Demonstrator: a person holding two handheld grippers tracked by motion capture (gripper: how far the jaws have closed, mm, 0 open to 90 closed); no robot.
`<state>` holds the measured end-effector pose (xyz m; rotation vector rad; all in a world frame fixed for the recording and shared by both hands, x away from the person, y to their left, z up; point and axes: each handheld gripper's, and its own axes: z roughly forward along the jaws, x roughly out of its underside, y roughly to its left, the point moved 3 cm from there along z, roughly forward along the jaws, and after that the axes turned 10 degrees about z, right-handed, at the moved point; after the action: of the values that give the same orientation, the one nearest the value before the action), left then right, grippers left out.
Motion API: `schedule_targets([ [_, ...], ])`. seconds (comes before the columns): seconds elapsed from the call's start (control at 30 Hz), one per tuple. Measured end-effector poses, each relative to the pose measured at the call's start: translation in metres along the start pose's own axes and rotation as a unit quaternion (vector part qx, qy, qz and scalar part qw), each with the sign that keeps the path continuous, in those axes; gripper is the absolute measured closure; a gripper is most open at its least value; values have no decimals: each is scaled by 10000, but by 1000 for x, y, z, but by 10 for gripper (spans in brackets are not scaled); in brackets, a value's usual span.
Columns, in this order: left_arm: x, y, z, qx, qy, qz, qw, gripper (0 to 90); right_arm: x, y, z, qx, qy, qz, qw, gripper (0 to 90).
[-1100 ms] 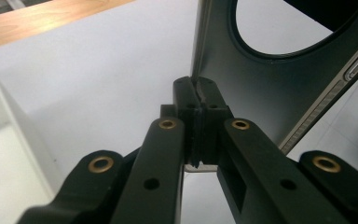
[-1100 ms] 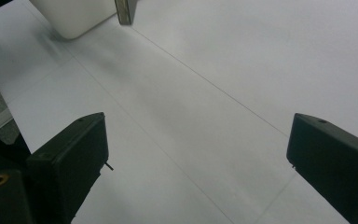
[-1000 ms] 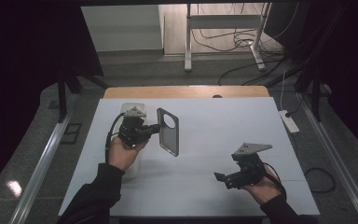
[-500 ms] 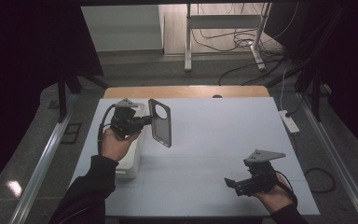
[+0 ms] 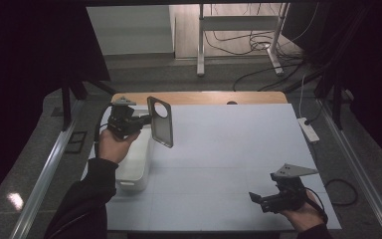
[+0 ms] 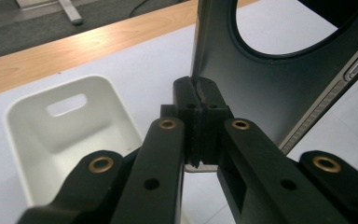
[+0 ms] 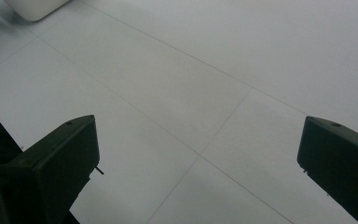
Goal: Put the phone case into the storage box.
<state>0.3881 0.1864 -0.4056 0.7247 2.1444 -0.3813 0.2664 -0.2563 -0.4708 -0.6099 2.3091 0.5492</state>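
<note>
Currently the phone case [image 5: 160,121] is hanging in the air above the table [image 5: 229,149] at about ten o'clock, just beside the white bin [image 5: 132,167], its long axis running upright and slightly tilted, camera hole uppermost. The left gripper [image 5: 142,121] is pinching its edge with jaws closed tight. The right gripper [image 5: 252,197], at five o'clock, is gaping wide, holding nothing.

Bare table [image 5: 229,159] right of white bin [image 5: 132,172] at left edge.
</note>
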Motion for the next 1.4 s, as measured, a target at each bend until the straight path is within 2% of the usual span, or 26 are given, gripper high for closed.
schedule_targets([
  [0.33,-3,21,-7,-238,-24,-160,9996,888,5,-8,-9,89,-99,131,9998,0],
  [0.53,-5,33,-10,-380,3,-210,9991,888,9,-14,-13,222,-137,152,9995,0],
  [0.8,-10,49,-12,-596,21,-301,9978,888,16,-23,-24,378,-265,324,9984,0],
  [1.27,-10,76,-4,-916,101,-569,9941,888,22,-27,-33,435,-395,479,9971,0],
  [1.37,-9,80,-2,-989,131,-571,9934,888,22,-27,-33,431,-366,482,9972,0],
  [1.4,-8,83,1,-1008,101,-629,9929,888,22,-27,-32,455,-357,464,9972,3],
])
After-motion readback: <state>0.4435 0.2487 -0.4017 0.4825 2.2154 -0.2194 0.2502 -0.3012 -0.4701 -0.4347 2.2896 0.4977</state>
